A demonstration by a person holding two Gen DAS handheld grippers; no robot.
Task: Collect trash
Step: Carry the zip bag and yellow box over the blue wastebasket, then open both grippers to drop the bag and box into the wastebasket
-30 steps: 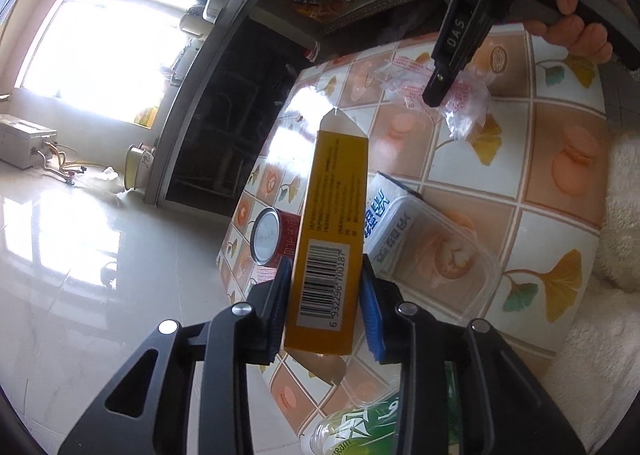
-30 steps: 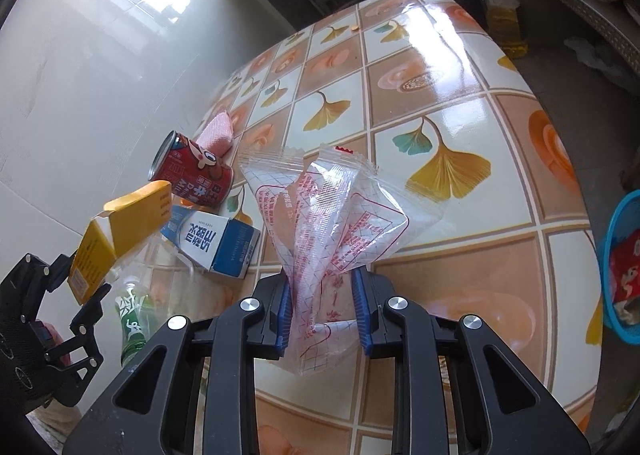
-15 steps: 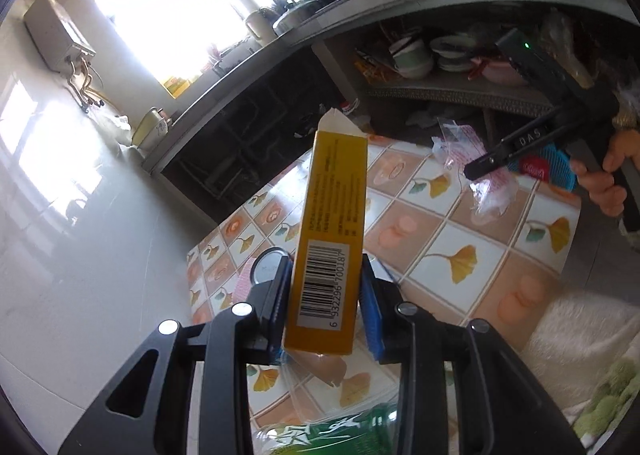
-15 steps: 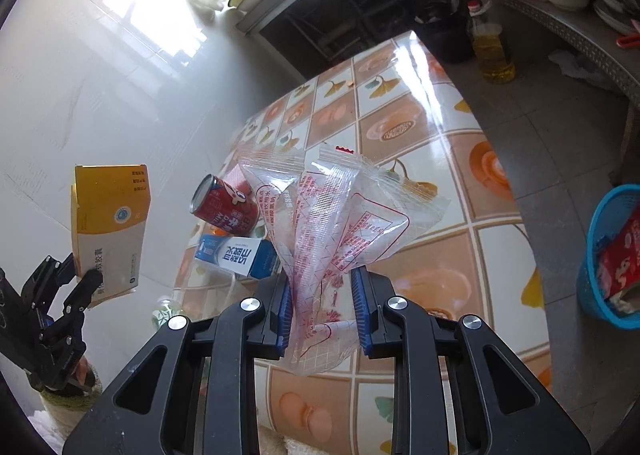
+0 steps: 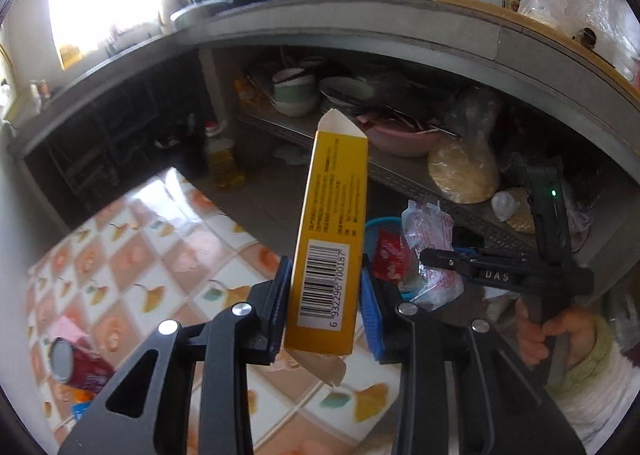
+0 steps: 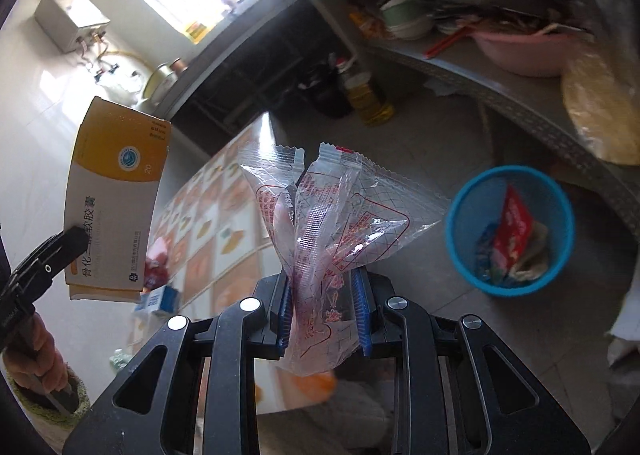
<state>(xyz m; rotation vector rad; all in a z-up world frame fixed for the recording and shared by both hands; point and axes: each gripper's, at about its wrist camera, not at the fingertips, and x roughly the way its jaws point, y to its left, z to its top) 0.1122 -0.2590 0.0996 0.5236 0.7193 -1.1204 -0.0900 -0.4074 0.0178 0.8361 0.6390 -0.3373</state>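
Yellow cardboard medicine box (image 5: 330,239), tall and narrow, barcode facing the camera, stands upright between the left gripper (image 5: 326,303) fingers (image 5: 278,303), which are closed firmly against its two sides; its lower flap hangs loose below. The box is lifted clear above the edge of the worktop (image 5: 160,255), a tiled-pattern cloth of orange squares and ginkgo leaves. A red drink can (image 5: 74,369) lies on its side at the worktop's near-left corner.

Right gripper (image 6: 322,305) fingers (image 6: 362,305) are pinched on a crumpled clear plastic wrapper with red print (image 6: 324,223), held in the air, well above the floor. Round blue mesh waste basket (image 6: 510,231) sits on the grey floor to the wrapper's right, already holding a red packet (image 6: 514,225) and other scraps. A small blue-and-white carton (image 6: 160,299) lies on the worktop.
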